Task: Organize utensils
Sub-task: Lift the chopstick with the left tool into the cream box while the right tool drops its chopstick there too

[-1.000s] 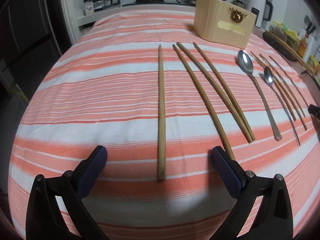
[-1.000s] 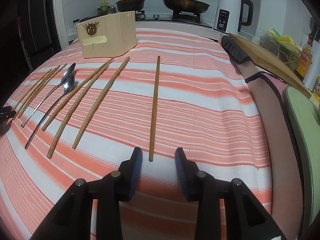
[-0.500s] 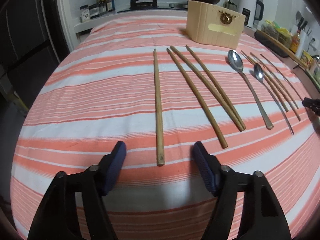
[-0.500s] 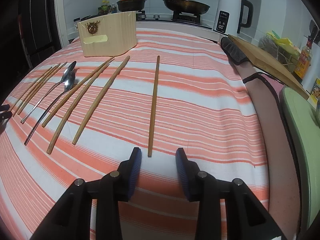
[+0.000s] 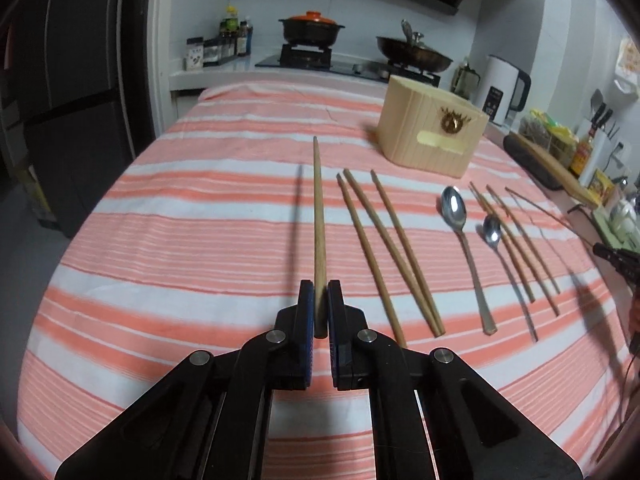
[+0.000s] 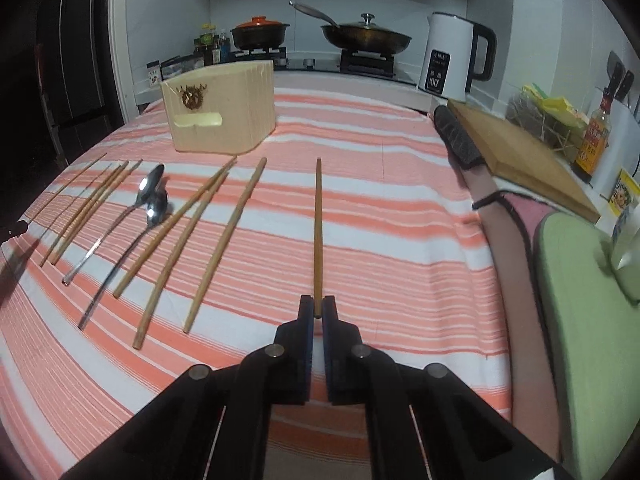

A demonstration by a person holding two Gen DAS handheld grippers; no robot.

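My left gripper (image 5: 320, 288) is shut on the near end of a wooden chopstick (image 5: 318, 208), its jaws closing tight with the pads pressing both sides. The stick hangs above the striped cloth (image 5: 200, 240) and casts a shadow to its left. My right gripper (image 6: 318, 304) grips another chopstick (image 6: 318, 232) the same way, also lifted. Between the two held sticks, three chopsticks (image 5: 384, 248), two metal spoons (image 5: 454, 204) and three more chopsticks (image 5: 516, 240) lie on the cloth. A pale wooden utensil box (image 5: 432, 140) stands behind them, and the right wrist view shows the box (image 6: 224, 116) too.
A stove with an orange-lidded pot (image 5: 312, 30) and a pan (image 6: 366, 36) is beyond the table's far end, beside a white kettle (image 6: 452, 58). A wooden cutting board (image 6: 520, 152) and a green pad (image 6: 592, 320) border the right side. Dark cabinets (image 5: 72, 100) stand at the left.
Both chopsticks lay on the cloth between open jaws. Both grippers have since shut on the near ends and risen, lifting the sticks off the cloth.
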